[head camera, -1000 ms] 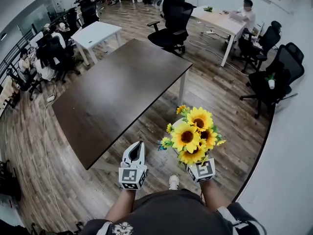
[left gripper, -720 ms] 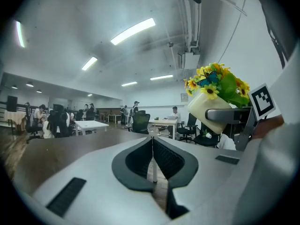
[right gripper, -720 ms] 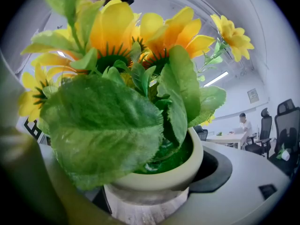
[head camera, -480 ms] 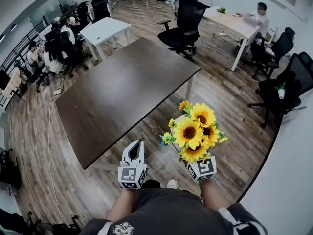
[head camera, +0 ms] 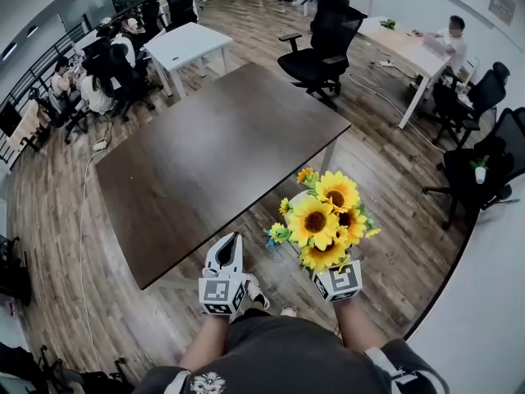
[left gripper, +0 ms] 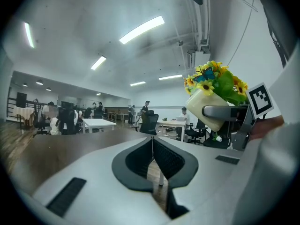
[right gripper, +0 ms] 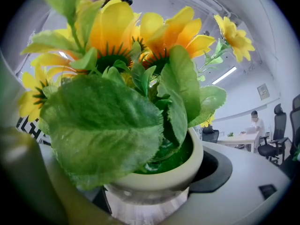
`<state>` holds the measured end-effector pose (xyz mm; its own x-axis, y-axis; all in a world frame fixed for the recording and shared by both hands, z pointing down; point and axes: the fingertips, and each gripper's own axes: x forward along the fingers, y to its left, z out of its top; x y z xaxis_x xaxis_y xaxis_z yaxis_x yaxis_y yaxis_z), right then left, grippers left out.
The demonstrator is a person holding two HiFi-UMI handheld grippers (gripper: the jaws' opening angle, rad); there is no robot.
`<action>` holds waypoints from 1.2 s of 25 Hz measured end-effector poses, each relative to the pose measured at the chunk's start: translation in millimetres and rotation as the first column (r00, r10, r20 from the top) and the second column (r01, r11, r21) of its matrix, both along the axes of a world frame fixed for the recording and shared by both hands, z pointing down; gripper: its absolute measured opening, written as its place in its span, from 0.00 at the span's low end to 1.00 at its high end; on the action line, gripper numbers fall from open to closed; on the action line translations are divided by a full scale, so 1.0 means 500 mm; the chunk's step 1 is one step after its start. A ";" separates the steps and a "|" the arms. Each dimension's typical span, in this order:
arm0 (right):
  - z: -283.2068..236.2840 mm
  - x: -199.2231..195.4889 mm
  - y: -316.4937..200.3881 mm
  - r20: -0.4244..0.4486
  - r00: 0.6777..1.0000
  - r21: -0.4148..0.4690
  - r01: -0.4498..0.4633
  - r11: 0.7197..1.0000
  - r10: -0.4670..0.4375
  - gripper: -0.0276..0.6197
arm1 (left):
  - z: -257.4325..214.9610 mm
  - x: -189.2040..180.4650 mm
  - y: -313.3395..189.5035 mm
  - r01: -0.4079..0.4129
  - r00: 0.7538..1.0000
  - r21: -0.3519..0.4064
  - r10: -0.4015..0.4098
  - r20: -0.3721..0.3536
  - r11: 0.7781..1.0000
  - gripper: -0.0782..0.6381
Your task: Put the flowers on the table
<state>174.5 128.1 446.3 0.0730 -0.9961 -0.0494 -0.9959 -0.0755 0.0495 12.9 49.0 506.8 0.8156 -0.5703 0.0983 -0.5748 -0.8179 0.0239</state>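
Flowers (head camera: 324, 218) — pot (right gripper: 159, 175) clamped in right gripper (right gripper: 151, 187), short of table (head camera: 205, 150)

The flowers (head camera: 324, 220), a bunch of yellow sunflowers, are held at the right tool (head camera: 332, 276), over the wooden floor (head camera: 394, 236) and just short of the near edge of the dark table (head camera: 213, 150). The left tool (head camera: 230, 249) is held to their left and pointed at that edge, with its jaws drawn together.
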 end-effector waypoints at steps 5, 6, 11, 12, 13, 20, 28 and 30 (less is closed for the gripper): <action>-0.025 -0.030 -0.159 0.002 1.000 -0.020 0.018 1.000 -0.018 0.87 | -0.025 -0.023 -0.155 0.010 1.000 -0.009 -0.010 0.009 1.000 0.12; -0.024 -0.032 -0.179 0.002 1.000 -0.022 0.026 0.999 -0.026 0.87 | -0.022 -0.025 -0.173 0.014 1.000 -0.011 -0.014 0.012 1.000 0.12; 0.013 -0.015 -0.194 -0.004 0.999 -0.031 0.048 0.998 -0.048 0.87 | 0.021 -0.015 -0.182 0.038 0.999 -0.021 -0.038 0.021 0.999 0.12; 0.020 -0.012 -0.203 -0.004 0.999 -0.033 0.049 0.998 -0.050 0.87 | 0.027 -0.014 -0.189 0.040 0.999 -0.024 -0.039 0.022 0.999 0.12; 0.024 -0.011 -0.218 -0.005 0.999 -0.038 0.052 0.998 -0.052 0.87 | 0.031 -0.014 -0.202 0.040 0.999 -0.027 -0.039 0.023 0.999 0.12; 0.037 -0.027 -0.371 -0.037 0.996 -0.069 0.074 0.995 -0.076 0.87 | 0.039 -0.042 -0.341 0.061 0.998 -0.041 -0.060 0.019 0.997 0.12; 0.037 -0.045 -0.498 -0.080 0.992 -0.092 0.089 0.992 -0.097 0.87 | 0.038 -0.092 -0.465 0.096 0.995 -0.044 -0.096 0.002 0.994 0.12; 0.038 -0.050 -0.519 -0.097 0.990 -0.108 0.088 0.990 -0.098 0.87 | 0.036 -0.102 -0.486 0.094 0.996 -0.043 -0.094 0.000 0.995 0.12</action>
